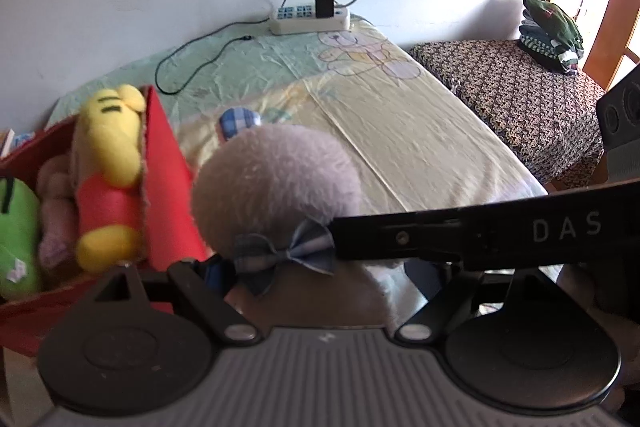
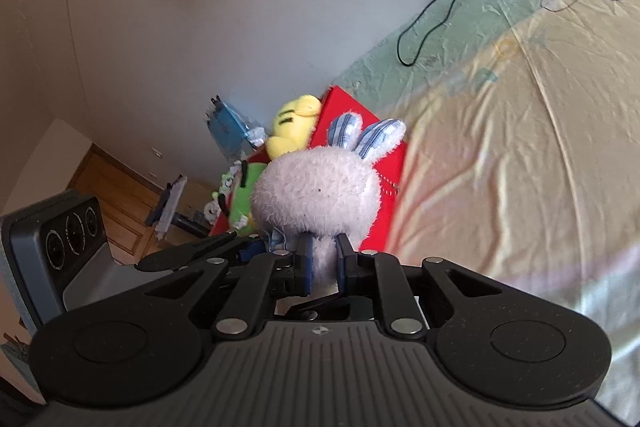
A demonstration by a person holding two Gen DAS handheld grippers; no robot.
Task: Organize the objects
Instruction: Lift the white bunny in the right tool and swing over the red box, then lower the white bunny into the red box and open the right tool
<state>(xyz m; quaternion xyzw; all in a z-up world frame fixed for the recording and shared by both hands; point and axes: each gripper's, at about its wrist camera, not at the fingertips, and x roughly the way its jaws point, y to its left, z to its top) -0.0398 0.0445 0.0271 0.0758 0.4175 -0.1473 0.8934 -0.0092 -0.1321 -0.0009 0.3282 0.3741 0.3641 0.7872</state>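
Observation:
A pale grey plush rabbit with blue checked ears and a blue bow fills the middle of the left wrist view, right beside a red box. The box holds a yellow plush in a red shirt, a green plush and a pink one. My right gripper is shut on the rabbit's body, just below its head. My left gripper has the rabbit's body between its fingers; its fingertips are hidden behind the plush. The right gripper's finger crosses the left wrist view from the right.
The bed has a yellow and green cartoon sheet. A white power strip with a black charger and cable lies at its far edge by the wall. A patterned stool with folded clothes stands right of the bed.

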